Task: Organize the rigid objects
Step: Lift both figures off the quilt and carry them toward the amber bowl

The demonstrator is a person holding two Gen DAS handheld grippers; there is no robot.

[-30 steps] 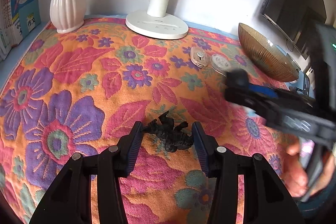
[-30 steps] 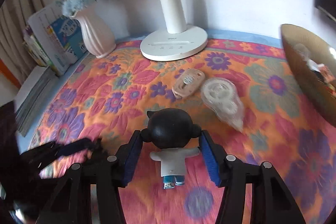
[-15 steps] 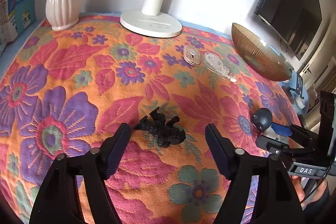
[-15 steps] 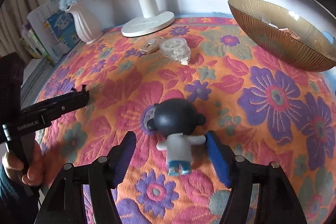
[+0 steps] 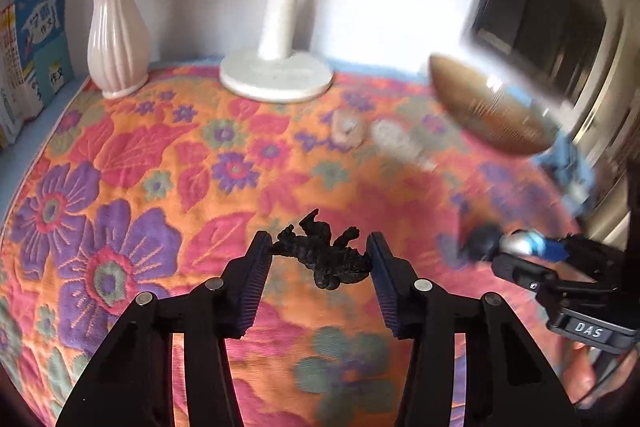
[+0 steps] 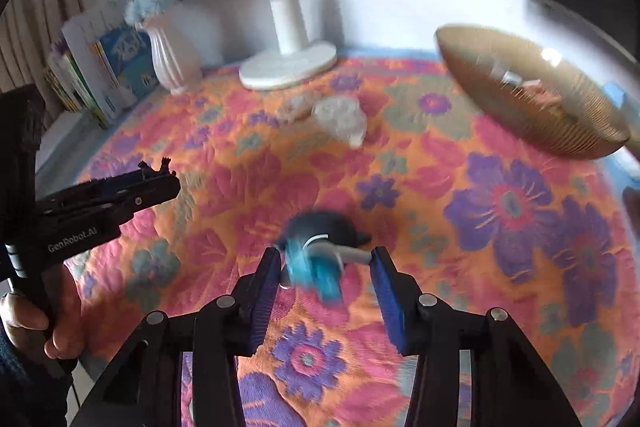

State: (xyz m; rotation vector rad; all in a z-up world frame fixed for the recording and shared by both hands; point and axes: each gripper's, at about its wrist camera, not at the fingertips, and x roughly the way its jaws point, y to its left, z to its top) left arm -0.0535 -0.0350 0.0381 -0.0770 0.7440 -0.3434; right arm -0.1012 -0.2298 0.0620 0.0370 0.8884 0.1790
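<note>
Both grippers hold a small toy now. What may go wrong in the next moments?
1. The black dragon figurine touches the left gripper fingers only by thin tips, so it may twist or drop.
2. The doll in the right gripper, which has just closed, looks blurred and tilted; it may slip.
3. The golden bowl already has items inside; a dropped toy may knock them.

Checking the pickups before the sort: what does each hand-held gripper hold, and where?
Left hand-held gripper: black dragon figurine, by its ends. Right hand-held gripper: blurred black-haired doll, across its arms.
</note>
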